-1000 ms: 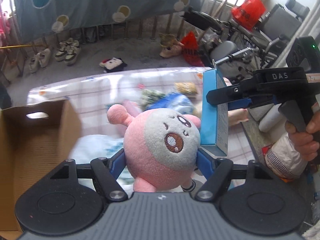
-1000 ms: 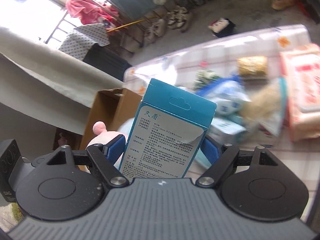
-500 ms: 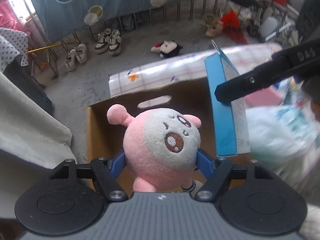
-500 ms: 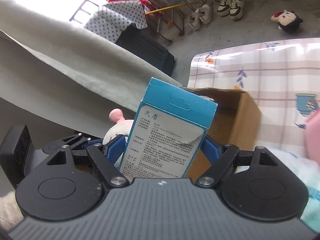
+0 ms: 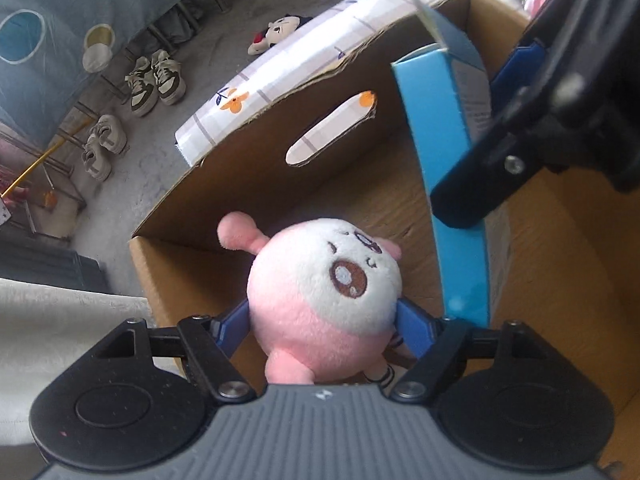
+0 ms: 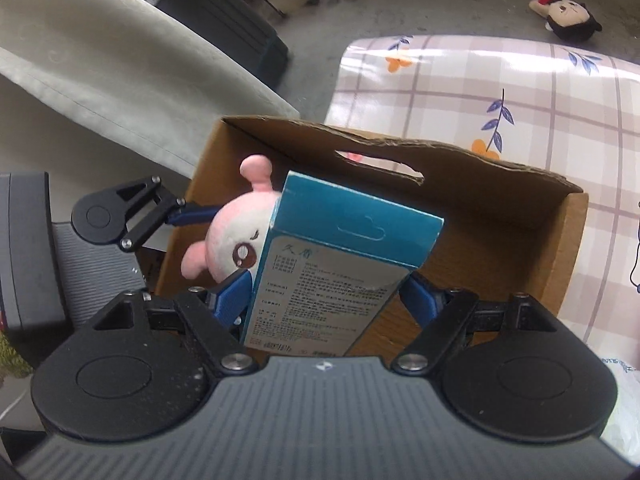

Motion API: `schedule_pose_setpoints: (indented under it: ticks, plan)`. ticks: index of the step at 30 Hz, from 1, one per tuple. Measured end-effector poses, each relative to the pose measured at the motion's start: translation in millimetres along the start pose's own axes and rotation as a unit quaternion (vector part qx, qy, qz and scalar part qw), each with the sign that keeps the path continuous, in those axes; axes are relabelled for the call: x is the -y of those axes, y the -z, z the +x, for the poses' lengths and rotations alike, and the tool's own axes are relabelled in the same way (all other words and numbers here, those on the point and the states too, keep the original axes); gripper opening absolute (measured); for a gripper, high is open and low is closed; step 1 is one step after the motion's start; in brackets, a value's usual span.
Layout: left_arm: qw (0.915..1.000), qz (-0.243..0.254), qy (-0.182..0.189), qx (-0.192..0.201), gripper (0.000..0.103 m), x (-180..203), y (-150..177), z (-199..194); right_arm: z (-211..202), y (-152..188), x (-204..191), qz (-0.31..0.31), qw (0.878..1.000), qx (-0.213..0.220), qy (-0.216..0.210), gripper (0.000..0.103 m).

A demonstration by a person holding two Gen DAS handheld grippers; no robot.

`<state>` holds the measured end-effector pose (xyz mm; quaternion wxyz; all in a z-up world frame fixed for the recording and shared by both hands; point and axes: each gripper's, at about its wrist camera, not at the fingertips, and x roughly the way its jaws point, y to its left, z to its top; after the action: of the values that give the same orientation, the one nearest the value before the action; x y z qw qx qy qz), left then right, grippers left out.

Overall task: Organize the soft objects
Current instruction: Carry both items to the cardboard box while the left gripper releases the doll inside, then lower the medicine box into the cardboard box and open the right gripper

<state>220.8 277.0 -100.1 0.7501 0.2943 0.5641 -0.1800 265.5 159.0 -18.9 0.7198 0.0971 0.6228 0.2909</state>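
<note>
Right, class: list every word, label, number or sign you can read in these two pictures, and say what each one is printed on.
"久盾": two large characters, somewhat blurred, at the top of the pale label on the blue box held in the right gripper.
Rows of small print below on that label: too small to read.
Print on the box's side in the left wrist view: blurred, unreadable.
Pink plush toy, cardboard box: no text.

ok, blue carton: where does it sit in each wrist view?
Left wrist: blue carton at right of centre, edge-on, clamped by the right gripper, beside the pink plush.
Right wrist: carton at centre, printed face toward the camera.
Shared landmark: cardboard box's handle slot.
</note>
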Motion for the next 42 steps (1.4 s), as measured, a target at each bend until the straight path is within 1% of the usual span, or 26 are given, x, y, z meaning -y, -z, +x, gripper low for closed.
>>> schedule_pose_setpoints:
  ticks: [3, 4, 7, 12, 15, 19, 23, 25, 27, 29, 32, 35, 38, 39, 40, 42]
  plan:
    - [0.9998, 0.009, -0.019, -0.007, 0.081, -2.2, -3.3, 6.8, 10.5, -0.8, 1.3, 0.008, 1.0, -0.005, 0.008, 0.08]
    - [0.9997, 0.01, -0.02, -0.005, 0.082, -3.6, -4.0, 6.4, 16.6, -3.8, 8.7, 0.012, 1.0, -0.007, 0.011, 0.08]
    - [0.9998, 0.007, -0.019, 0.004, 0.083, -6.3, -5.8, 2.5, 22.3, -3.7, 12.7, 0.024, 0.999, -0.009, 0.018, 0.079]
    - [0.9989, 0.013, -0.036, 0.026, 0.083, -4.0, -4.3, -9.3, 29.7, -8.1, 16.8, 0.035, 0.999, -0.017, 0.027, 0.079]
    - [0.9988, 0.001, -0.034, 0.036, 0.082, -5.8, -3.2, -24.2, 27.6, -12.1, 16.9, 0.048, 0.998, -0.02, 0.02, 0.079]
    - [0.9983, -0.022, -0.019, 0.05, 0.082, -5.2, 5.2, -53.0, 14.3, -12.0, 16.9, 0.073, 0.997, -0.029, 0.005, 0.079]
    - [0.998, -0.029, -0.018, 0.053, 0.082, -2.8, 11.9, -68.1, 8.0, -9.3, 13.3, 0.084, 0.995, -0.063, 0.001, 0.079]
    - [0.9977, -0.041, -0.018, 0.05, 0.079, -1.3, 13.2, -69.1, 14.5, -9.9, 10.4, 0.082, 0.993, -0.083, 0.009, 0.079]
    - [0.9973, -0.057, -0.009, 0.046, 0.077, -2.1, 14.1, -65.9, 28.3, -13.3, 10.3, 0.086, 0.991, -0.099, 0.026, 0.08]
    - [0.9967, -0.072, -0.001, 0.039, 0.074, -0.2, 17.2, -62.8, 47.4, -16.4, 16.4, 0.113, 0.987, -0.105, 0.036, 0.08]
    - [0.996, -0.082, 0.004, 0.035, 0.072, 5.3, 24.9, -61.3, 68.2, -18.8, 31.0, 0.159, 0.982, -0.098, 0.032, 0.08]
    - [0.9953, -0.091, 0.012, 0.033, 0.072, 7.4, 28.7, -60.5, 73.8, -17.8, 38.1, 0.177, 0.98, -0.083, 0.031, 0.08]
    - [0.9945, -0.099, 0.016, 0.03, 0.072, 10.1, 29.4, -59.8, 73.5, -14.3, 38.3, 0.17, 0.982, -0.069, 0.036, 0.076]
    - [0.9944, -0.1, 0.017, 0.03, 0.072, 10.6, 29.1, -59.6, 73.7, -13.2, 38.0, 0.167, 0.983, -0.066, 0.039, 0.073]
    - [0.9942, -0.101, 0.019, 0.03, 0.072, 11.6, 28.7, -59.7, 74.3, -12.1, 37.3, 0.162, 0.984, -0.065, 0.043, 0.067]
    - [0.994, -0.103, 0.021, 0.031, 0.072, 14.9, 27.3, -59.3, 75.6, -11.3, 34.3, 0.15, 0.986, -0.063, 0.046, 0.067]
